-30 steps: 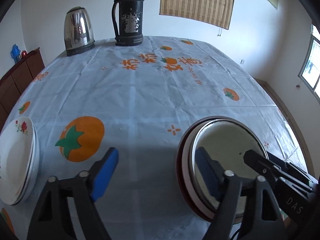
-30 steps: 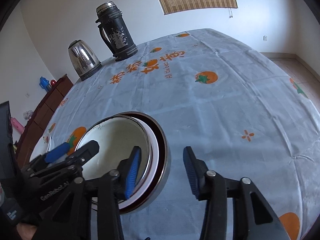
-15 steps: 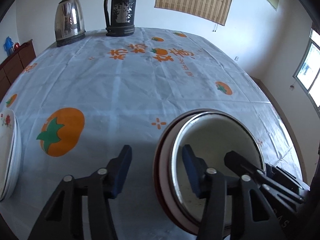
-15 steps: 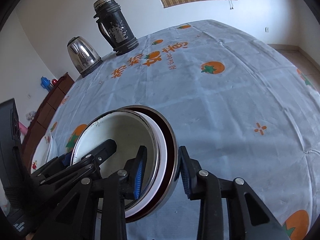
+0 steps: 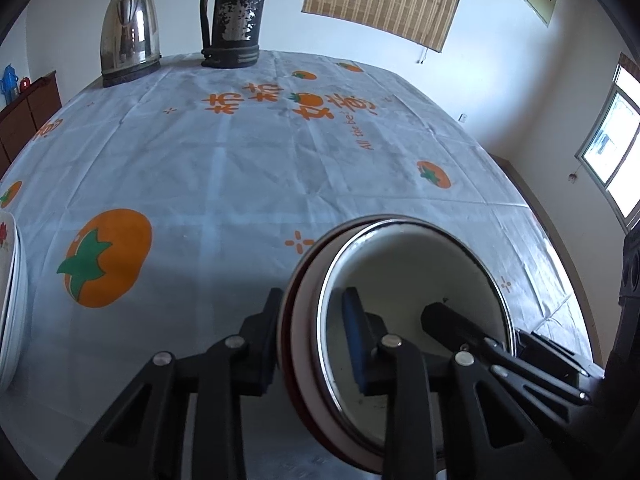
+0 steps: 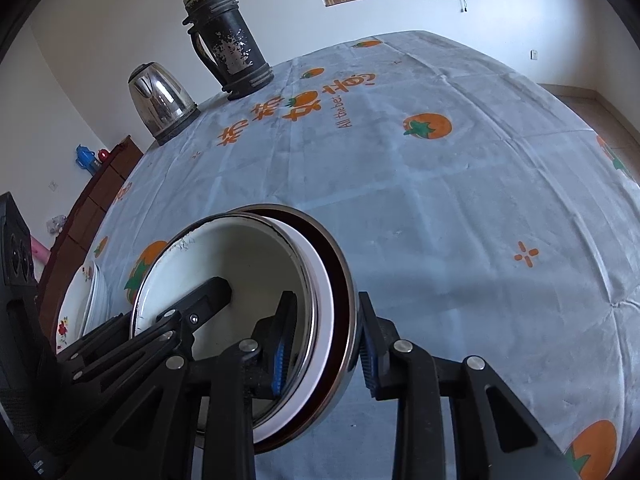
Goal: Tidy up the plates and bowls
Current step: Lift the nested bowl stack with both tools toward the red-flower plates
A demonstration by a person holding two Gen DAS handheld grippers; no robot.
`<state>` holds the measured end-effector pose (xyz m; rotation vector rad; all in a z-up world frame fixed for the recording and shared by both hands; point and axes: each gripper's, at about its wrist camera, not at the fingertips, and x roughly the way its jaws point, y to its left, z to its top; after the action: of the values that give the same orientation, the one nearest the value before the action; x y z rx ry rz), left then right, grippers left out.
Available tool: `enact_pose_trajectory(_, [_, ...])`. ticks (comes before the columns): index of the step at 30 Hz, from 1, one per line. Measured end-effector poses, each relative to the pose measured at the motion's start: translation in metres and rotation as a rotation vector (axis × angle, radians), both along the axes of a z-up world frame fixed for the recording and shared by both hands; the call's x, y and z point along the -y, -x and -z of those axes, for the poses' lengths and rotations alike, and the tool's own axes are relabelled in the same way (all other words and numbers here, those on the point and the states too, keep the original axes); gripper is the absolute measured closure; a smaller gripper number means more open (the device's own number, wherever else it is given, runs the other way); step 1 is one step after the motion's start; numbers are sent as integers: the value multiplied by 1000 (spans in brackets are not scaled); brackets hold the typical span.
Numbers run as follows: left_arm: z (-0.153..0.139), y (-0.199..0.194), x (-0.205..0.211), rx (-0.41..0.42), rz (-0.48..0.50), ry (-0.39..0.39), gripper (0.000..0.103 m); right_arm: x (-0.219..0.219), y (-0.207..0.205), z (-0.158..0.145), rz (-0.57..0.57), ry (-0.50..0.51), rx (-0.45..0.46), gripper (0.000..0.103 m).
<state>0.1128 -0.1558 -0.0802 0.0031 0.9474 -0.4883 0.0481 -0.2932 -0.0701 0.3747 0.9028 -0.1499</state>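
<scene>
1. Bowls, nested, sit on the bench; left gripper clamps their rim at 9 o'clock.
2. Right gripper pinches the bowls' rim at 3 o'clock.
3. Plates lie at 9 o'clock.
4. Kettle and flask stand at 12 o'clock.
</scene>
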Motion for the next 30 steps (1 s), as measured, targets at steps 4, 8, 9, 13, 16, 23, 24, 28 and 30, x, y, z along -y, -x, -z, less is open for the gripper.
enact_pose_trajectory(4, [-2,3,2,17,5,-9,75,0,3,0,14,-3,-1,73])
enact_pose_trajectory(8, [-4,6,-1,12,1,-13,75,-1,6,0,16,-14,-6,73])
enact_pose_trajectory(9, [-6,7,-1,16,3,-16,75,-2,7,-2,15,-13,-4,73])
enact_pose_trajectory(13, [-17,13,-7,49,-1,-24,75,-7,9,-11,10,-9,12,74])
enact_pose_trajectory(16, [-26,16,-14,65,-10,-20,75,-13,11,-19,2,-3,24,74])
enact_pose_trajectory(23, [-32,19,-31,75,-34,-30,75,-30,11,-26,-19,0,29,74])
enact_pose_trajectory(24, [-34,19,-35,77,-37,-31,75,-34,11,-27,-23,2,29,74])
enact_pose_trajectory(28, [-36,21,-44,82,-47,-32,75,-42,12,-30,-33,4,34,74])
enact_pose_trajectory(30, [-38,23,-47,86,-48,-33,75,-46,14,-31,-36,6,37,75])
